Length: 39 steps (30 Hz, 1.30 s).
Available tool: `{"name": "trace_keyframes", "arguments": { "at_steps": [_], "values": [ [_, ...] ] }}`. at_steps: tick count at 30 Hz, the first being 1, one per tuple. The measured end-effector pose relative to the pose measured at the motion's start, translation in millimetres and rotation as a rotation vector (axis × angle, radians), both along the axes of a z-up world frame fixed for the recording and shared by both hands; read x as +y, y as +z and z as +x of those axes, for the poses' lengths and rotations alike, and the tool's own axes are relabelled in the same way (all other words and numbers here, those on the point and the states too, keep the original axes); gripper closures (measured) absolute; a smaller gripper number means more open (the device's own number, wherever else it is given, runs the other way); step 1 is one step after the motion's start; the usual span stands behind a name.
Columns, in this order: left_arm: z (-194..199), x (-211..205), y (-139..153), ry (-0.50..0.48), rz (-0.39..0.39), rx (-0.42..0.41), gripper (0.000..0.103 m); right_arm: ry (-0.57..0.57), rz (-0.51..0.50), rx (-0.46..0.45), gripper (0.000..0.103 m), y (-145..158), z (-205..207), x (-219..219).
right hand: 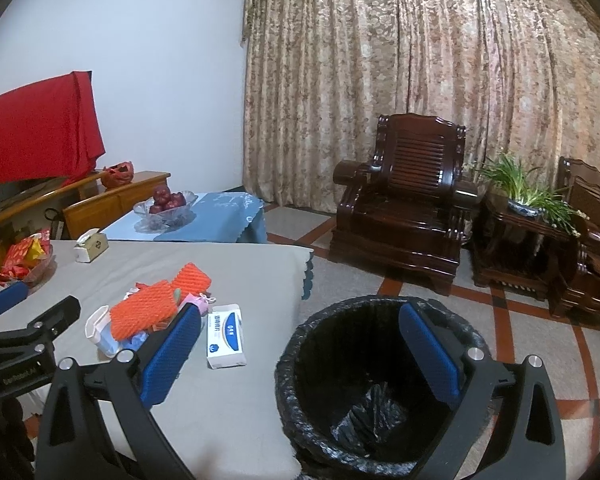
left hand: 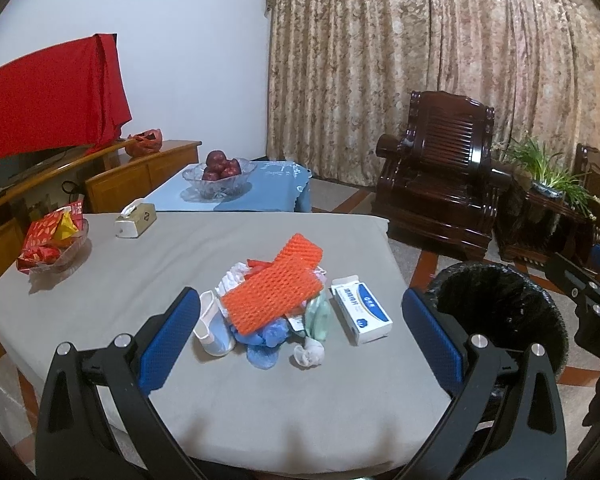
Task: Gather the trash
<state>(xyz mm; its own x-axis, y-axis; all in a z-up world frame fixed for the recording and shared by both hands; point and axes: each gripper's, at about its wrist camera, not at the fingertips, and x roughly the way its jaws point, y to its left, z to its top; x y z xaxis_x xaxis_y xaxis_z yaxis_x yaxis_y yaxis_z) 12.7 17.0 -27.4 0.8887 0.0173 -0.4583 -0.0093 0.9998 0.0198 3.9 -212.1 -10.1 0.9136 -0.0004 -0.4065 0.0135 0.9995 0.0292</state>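
A heap of trash [left hand: 272, 304] lies on the grey table [left hand: 172, 264]: orange foam nets [left hand: 274, 292], blue and white wrappers, a crumpled tissue [left hand: 309, 354]. A white and blue box [left hand: 362, 314] lies just right of the heap. My left gripper [left hand: 300, 344] hovers open over the near side of the heap, nothing between its fingers. A bin with a black liner [right hand: 380, 384] stands on the floor right of the table. Open and holding nothing, my right gripper [right hand: 300, 352] hangs above the bin's left rim. The same heap [right hand: 152, 316] and box [right hand: 225, 340] show left of it.
A tissue box [left hand: 136, 220] and a glass dish of red snack packets [left hand: 54, 242] sit at the table's far left. Behind is a blue-clothed table with a bowl of apples [left hand: 219, 178]. Dark wooden armchairs [right hand: 404, 216] and a potted plant [right hand: 524, 196] stand by the curtain.
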Motion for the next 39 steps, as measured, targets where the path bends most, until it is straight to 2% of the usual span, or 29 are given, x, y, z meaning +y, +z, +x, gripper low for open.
{"name": "trace_keyframes", "arguments": {
  "at_steps": [6,9,12,17,19,27,32,39],
  "values": [
    [14.8,32.0,-18.2,0.076,0.023,-0.014,0.005,0.066,-0.001,0.018,0.006,-13.1,25.1,23.9],
    [25.6,53.6,-30.5,0.116,0.022,0.011,0.005,0.121,-0.006,0.038,0.006,-26.2,43.0,44.2],
    [34.2,74.2,-37.1,0.141,0.0,0.018,0.005,0.173,-0.01,0.062,0.014,-42.6,60.5,64.2],
    [51.2,92.5,-48.2,0.162,-0.013,0.038,0.005,0.241,0.002,0.152,0.027,-79.5,100.2,90.3],
    [59.1,95.6,-51.8,0.158,-0.014,0.05,0.005,0.238,-0.003,0.193,0.03,-95.1,115.0,95.1],
    [84.7,89.0,-66.0,0.121,-0.016,0.078,0.005,0.223,-0.037,0.288,0.03,-139.1,154.0,100.2],
    [93.4,84.7,-71.5,0.101,-0.009,0.081,0.005,0.219,-0.093,0.313,0.03,-154.2,167.1,103.9],
    [103.5,77.7,-78.7,0.087,-0.007,0.087,0.005,0.219,-0.104,0.363,0.034,-172.9,186.4,103.8]
  ]
}}
